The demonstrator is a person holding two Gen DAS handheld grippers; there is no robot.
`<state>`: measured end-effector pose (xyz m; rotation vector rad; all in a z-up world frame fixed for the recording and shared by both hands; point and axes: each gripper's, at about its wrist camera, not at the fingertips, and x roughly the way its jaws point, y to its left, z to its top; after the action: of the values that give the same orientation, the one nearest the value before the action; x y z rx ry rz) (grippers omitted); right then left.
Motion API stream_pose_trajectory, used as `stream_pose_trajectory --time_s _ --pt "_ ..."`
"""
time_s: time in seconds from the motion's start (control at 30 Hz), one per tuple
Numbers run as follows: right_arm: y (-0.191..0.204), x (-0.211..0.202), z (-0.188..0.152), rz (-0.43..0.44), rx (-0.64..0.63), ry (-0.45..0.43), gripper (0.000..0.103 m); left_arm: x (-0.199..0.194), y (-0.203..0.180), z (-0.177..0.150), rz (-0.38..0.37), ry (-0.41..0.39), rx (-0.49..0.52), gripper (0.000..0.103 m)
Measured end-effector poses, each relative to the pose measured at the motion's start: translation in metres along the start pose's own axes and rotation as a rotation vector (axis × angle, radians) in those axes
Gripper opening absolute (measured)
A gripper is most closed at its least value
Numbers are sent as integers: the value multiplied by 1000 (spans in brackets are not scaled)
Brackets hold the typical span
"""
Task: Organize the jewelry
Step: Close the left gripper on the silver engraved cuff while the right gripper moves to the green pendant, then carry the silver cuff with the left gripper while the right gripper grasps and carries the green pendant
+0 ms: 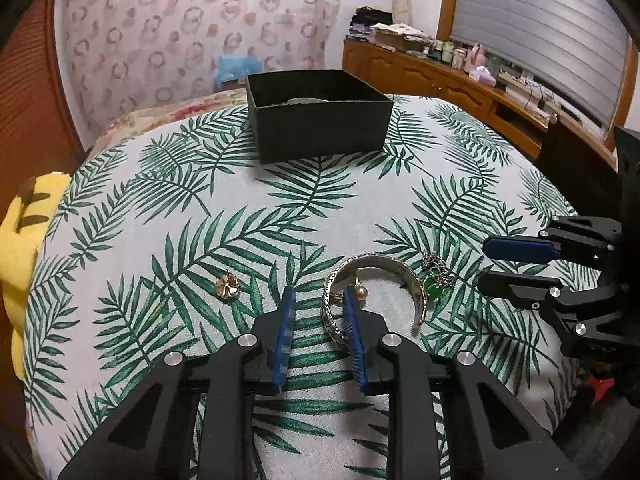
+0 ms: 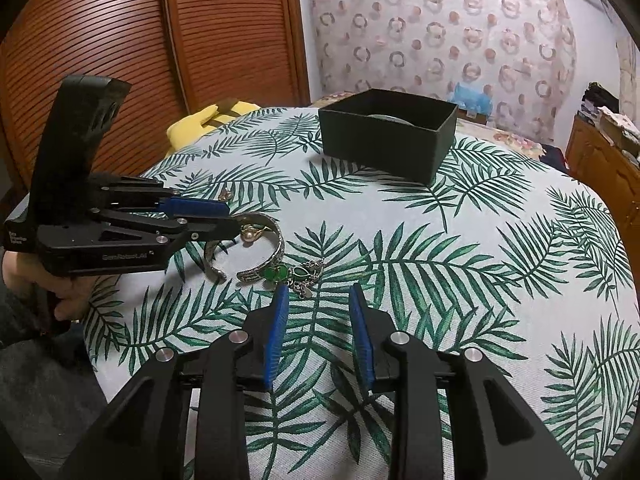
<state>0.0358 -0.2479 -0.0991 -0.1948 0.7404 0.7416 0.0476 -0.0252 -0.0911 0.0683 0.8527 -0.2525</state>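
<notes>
A silver cuff bracelet (image 1: 404, 274) (image 2: 277, 240) lies on the palm-leaf tablecloth (image 1: 320, 208) with a gold pearl ring (image 1: 362, 292) (image 2: 250, 235) inside it. My left gripper (image 1: 318, 294) (image 2: 236, 220) stands narrowly open. The cuff's left wall is between its fingers, the right fingertip sits by the ring, and cloth shows beside the left pad. A green pendant on a chain (image 1: 436, 282) (image 2: 280, 272) lies just ahead of my right gripper (image 2: 320, 294) (image 1: 484, 264), which is open and holds nothing. A gold flower piece (image 1: 227, 286) (image 2: 226, 195) lies apart.
A black open box (image 1: 320, 132) (image 2: 380, 144) stands at the far side of the table, something pale inside. A yellow plush (image 1: 20, 240) (image 2: 192, 124) lies off the left edge. A person's hand (image 2: 68, 296) holds the left gripper. A wooden sideboard (image 1: 440, 76) runs behind.
</notes>
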Motion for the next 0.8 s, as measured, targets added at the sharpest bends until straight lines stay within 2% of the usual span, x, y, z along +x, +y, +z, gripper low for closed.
stream_pose_trajectory --time_s 0.07,0.17,0.3,0.8 --pt "0 0 0 3 -1 -1 33 1 -1 -1 5 3 3 19" --pt "0 1 0 0 -1 0 33 1 -1 -2 -2 6 5 7" --pt "0 1 0 0 -1 1 33 -3 -1 -3 -1 -7 2 4" --pt "6 5 9 20 -43 21 33 -34 13 -3 -8 -125 -66 4"
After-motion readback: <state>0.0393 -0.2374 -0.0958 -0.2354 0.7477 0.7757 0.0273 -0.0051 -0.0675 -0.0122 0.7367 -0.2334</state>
